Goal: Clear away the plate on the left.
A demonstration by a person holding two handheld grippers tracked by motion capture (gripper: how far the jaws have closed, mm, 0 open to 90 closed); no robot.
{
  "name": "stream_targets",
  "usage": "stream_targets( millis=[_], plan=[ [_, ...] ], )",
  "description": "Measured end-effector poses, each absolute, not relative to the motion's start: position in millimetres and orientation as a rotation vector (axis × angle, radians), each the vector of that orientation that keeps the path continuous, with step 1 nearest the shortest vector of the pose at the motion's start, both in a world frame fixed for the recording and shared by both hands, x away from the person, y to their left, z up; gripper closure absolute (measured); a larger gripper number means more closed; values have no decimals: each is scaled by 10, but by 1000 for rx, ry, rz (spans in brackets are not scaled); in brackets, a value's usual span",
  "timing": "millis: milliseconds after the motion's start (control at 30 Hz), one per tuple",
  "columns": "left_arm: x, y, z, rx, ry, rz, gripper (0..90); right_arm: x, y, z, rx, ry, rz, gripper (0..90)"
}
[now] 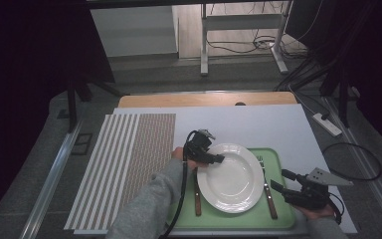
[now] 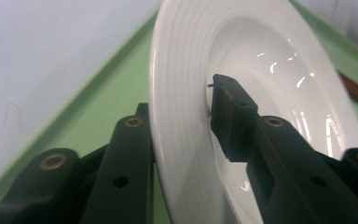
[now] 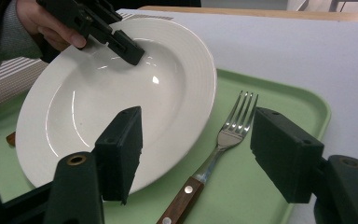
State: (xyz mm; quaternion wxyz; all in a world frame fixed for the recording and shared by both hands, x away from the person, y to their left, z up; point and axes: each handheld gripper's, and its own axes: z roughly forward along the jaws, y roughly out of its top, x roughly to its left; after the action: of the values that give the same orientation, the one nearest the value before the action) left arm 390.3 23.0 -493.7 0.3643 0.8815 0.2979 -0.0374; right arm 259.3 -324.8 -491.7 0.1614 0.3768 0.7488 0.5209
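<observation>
A white deep plate (image 1: 234, 177) (image 3: 112, 93) lies on a green tray (image 1: 278, 154) (image 3: 279, 102). My left gripper (image 1: 219, 159) (image 2: 182, 100) has the plate's (image 2: 182, 70) left rim between its jaws, one above and one beneath, with the pads not pressing it. Its upper finger (image 3: 126, 49) lies over the plate's well. A wood-handled fork (image 1: 266, 184) (image 3: 233, 126) lies right of the plate, a knife (image 1: 197, 196) left of it. At the tray's right edge my right gripper (image 1: 281, 180) (image 3: 198, 140) is open and holds nothing, aimed at the fork.
A brown and white striped placemat (image 1: 124, 164) lies left of the tray on the white table cover (image 1: 258, 124). The tray (image 2: 116, 88) sits near the table's front edge. A power strip (image 1: 328, 124) and cables lie on the floor to the right.
</observation>
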Motion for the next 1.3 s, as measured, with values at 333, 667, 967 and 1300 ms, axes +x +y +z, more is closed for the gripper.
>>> stream_targets(
  millis=[333,667,967,1300],
  plan=[
    [3934,235,-4970,2313,764,-78,598,2598,-3249,-4922,1081,2136,1481,347],
    [3972,231,-5037,2357,786,-60,506,2602,-3248,-4930,1084,2137,1476,347],
    [3978,173,-5076,2383,799,-46,426,2603,-3245,-4937,1087,2143,1470,347],
    [3902,85,-5010,2405,749,95,236,2603,-3245,-4941,1086,2146,1471,347]
  ],
)
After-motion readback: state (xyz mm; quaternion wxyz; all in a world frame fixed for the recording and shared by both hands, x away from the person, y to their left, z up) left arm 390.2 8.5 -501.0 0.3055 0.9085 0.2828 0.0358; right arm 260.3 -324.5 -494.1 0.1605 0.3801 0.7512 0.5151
